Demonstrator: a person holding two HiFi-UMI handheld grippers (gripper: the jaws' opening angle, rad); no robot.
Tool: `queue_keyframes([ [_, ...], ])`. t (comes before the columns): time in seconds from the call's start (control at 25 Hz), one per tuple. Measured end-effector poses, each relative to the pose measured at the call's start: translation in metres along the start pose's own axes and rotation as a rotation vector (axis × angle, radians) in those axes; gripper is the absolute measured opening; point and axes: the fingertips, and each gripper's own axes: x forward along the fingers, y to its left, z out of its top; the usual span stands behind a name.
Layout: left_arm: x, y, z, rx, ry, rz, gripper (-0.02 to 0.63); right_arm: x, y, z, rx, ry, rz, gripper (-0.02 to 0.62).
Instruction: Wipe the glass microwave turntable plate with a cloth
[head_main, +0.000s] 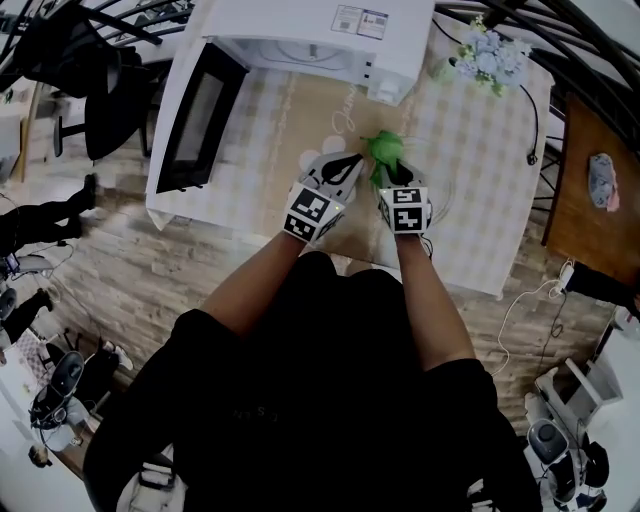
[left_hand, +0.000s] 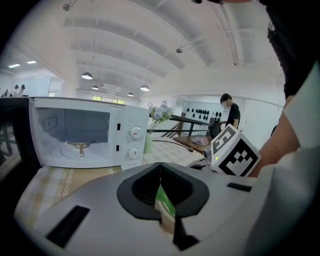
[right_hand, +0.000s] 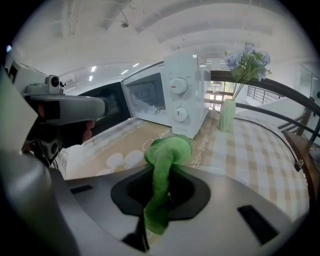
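My left gripper (head_main: 352, 163) is shut on a thin clear sheet held edge-on, the glass plate (left_hand: 165, 206); green shows through it between the jaws. In the head view the plate is too clear to make out. My right gripper (head_main: 388, 176) is shut on a green cloth (head_main: 383, 148), whose bunched end (right_hand: 169, 149) sticks out past the jaws. Both grippers hover close together above the table's front half, with the cloth right beside the left fingertips. The white microwave (head_main: 300, 40) stands behind them, and its cavity (left_hand: 80, 145) shows only the bare turntable hub.
The microwave's door (head_main: 195, 115) hangs open to the left. A vase of pale flowers (head_main: 485, 55) stands at the table's back right, on a checked tablecloth (head_main: 480, 160). A wooden side table (head_main: 595, 190) is to the right. A person (left_hand: 230, 112) stands far off.
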Motion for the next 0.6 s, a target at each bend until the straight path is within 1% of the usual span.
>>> queue_keyframes([
  [0.32, -0.004, 0.005, -0.007, -0.038, 0.012, -0.03, 0.02, 0.033, 0.004, -0.027, 0.014, 0.1, -0.001, 0.063],
  [0.6, -0.001, 0.001, -0.009, -0.038, 0.023, -0.049, 0.02, 0.033, -0.008, -0.035, 0.013, 0.104, -0.013, 0.063],
])
